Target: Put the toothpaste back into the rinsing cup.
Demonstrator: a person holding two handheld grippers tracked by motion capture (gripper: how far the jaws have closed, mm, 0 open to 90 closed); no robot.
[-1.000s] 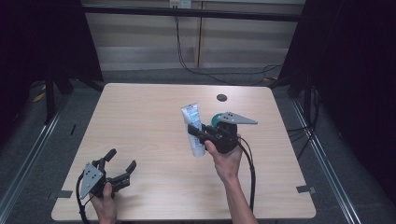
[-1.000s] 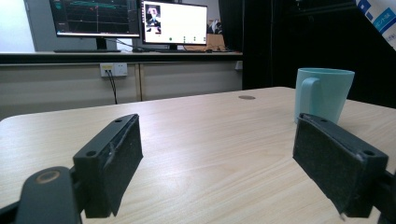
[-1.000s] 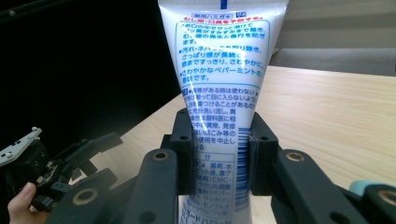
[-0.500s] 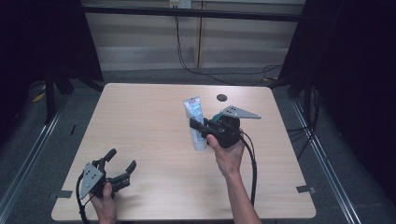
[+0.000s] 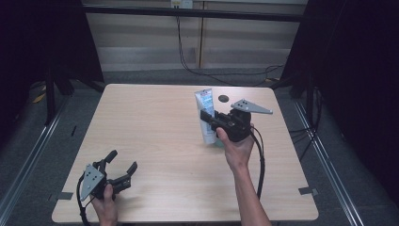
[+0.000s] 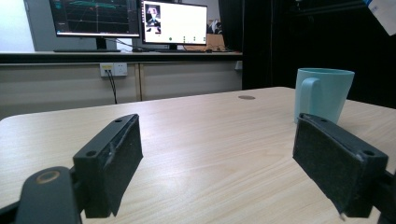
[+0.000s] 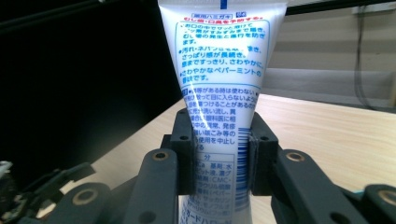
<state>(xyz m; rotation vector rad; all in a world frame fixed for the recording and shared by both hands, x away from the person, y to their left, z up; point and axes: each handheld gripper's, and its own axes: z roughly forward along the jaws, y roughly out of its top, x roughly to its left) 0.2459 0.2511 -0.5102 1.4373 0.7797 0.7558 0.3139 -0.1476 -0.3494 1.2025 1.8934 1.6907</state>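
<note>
Right gripper (image 5: 210,118): black, two-jaw, with a grey three-cornered plate on top and a black cable trailing toward the near edge. Jaws clamped on the tube, one flat pad on each side of its lower body, as the right gripper view shows.
Tube (image 5: 205,117): soft white plastic squeeze tube with blue printed text and a blue band at the flat crimped end. Held roughly upright, crimped end up, over the right half of the table. It widens upward from the grip and tilts slightly left in the high view.
Left gripper (image 5: 121,163): black, same build, held in the left hand (image 5: 107,203) at the near left corner. Fingers (image 6: 112,161) apart with nothing between them; pads are flat, dark and matte, with worn edges.
Mug (image 6: 322,94): pale teal, smooth, cylindrical, with a loop handle facing the left gripper view. It stands upright on the table; in the high view it sits just behind the right hand (image 5: 236,149), mostly hidden.
Table (image 5: 155,127): light wood-grain top, smooth, with rounded corners and a small dark round cap (image 5: 223,98) near the far edge.
Open room: centre and left of the tabletop are bare between the two grippers, which are well apart.
Edges: the left gripper lies near the front edge; the tube is well inside all edges.
Surround: dark curtains at both sides, pale wall panels and hanging cables beyond the far edge.
</note>
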